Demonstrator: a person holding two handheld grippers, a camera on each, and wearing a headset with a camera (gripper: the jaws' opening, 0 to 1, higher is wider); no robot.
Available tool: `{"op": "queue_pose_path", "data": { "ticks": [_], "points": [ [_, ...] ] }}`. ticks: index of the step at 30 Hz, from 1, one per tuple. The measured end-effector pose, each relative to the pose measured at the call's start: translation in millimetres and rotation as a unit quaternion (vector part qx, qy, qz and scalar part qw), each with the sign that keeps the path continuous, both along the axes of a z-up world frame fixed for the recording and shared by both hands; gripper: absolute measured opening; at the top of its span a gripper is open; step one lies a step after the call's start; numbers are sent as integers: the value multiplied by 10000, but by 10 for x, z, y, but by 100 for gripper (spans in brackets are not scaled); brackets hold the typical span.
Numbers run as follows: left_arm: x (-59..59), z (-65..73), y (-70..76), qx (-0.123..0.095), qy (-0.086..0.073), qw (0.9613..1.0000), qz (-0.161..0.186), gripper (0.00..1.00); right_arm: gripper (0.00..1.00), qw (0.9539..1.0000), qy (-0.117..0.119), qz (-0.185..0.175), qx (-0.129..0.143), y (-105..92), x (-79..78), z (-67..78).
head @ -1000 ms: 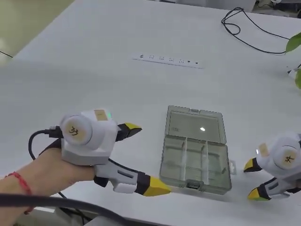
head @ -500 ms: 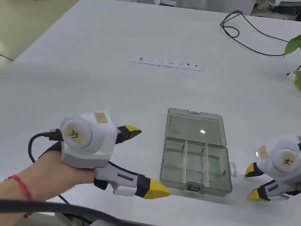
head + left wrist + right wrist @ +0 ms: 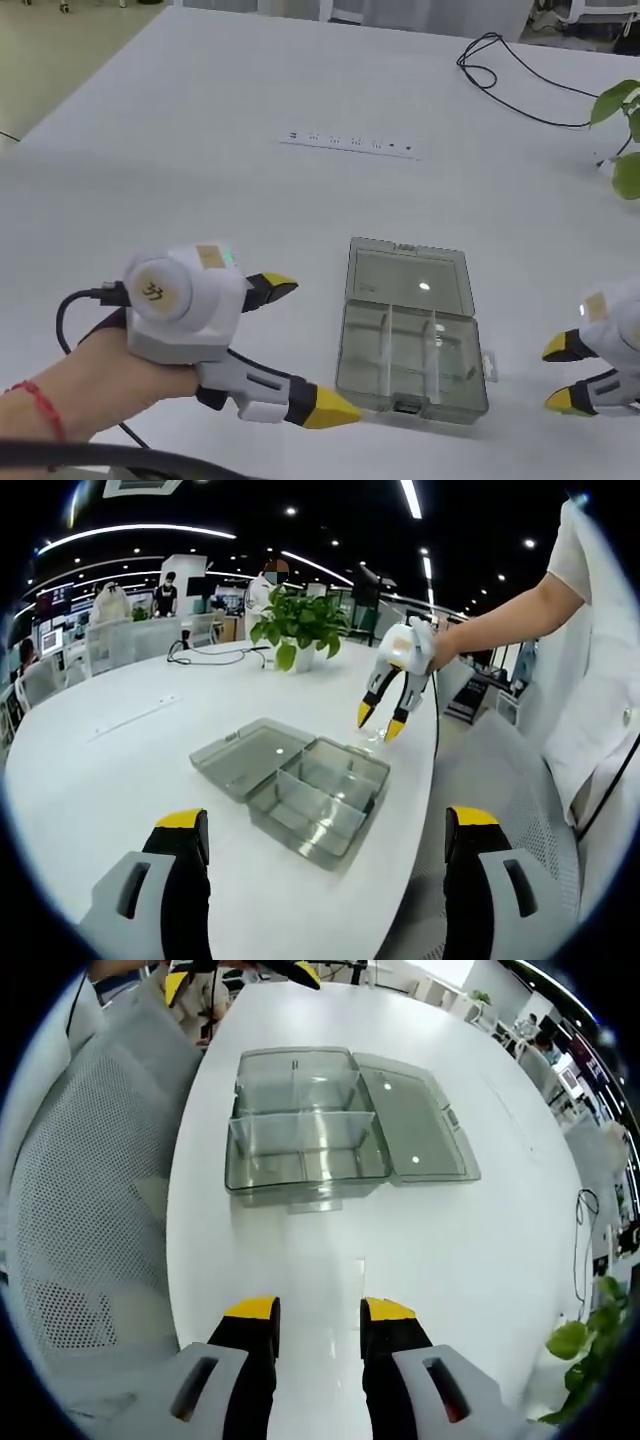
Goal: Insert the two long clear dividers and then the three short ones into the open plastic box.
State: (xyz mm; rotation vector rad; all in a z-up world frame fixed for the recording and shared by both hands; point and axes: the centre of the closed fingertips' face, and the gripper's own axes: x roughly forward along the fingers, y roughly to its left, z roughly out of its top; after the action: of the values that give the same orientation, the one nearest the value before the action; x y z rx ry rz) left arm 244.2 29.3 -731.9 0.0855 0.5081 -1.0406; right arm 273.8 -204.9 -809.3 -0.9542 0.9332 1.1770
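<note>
Head view: left gripper (image 3: 315, 348) label (image 3: 152, 291) illegible.

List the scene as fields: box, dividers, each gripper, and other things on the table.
box: open on the table, lid lying flat on its far side
dividers: two long ones upright in the box; short ones unclear
left gripper: open, empty, left of the box
right gripper: open, empty, right of the box
other: power strip, cable, plant farther back

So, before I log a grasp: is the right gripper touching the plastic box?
Apart. The right gripper view shows a strip of bare white table between the right gripper and the open plastic box.
</note>
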Motion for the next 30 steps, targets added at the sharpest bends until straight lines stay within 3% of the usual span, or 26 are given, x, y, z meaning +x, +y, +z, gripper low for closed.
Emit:
{"op": "queue_pose_path", "data": {
  "ticks": [9,16,19,24,27,30],
  "points": [
    [33,51,-18,-27,-24,10000,-5,100,32,9993,-324,8,175,62,55,388],
    [72,150,-63,-113,-22,9999,21,100,32,9977,-536,231,344,304,35,660],
    [87,199,-88,-145,-27,9999,24,100,32,9968,-611,307,419,372,38,693],
    [128,314,-143,-368,-2,9993,111,98,32,9950,-711,420,559,570,2,868],
    [130,348,-187,-466,174,9986,174,96,32,9938,-784,498,613,669,-18,950],
    [133,411,-247,-623,241,9975,216,95,32,9928,-831,571,647,752,-46,1011]
  ]
}}
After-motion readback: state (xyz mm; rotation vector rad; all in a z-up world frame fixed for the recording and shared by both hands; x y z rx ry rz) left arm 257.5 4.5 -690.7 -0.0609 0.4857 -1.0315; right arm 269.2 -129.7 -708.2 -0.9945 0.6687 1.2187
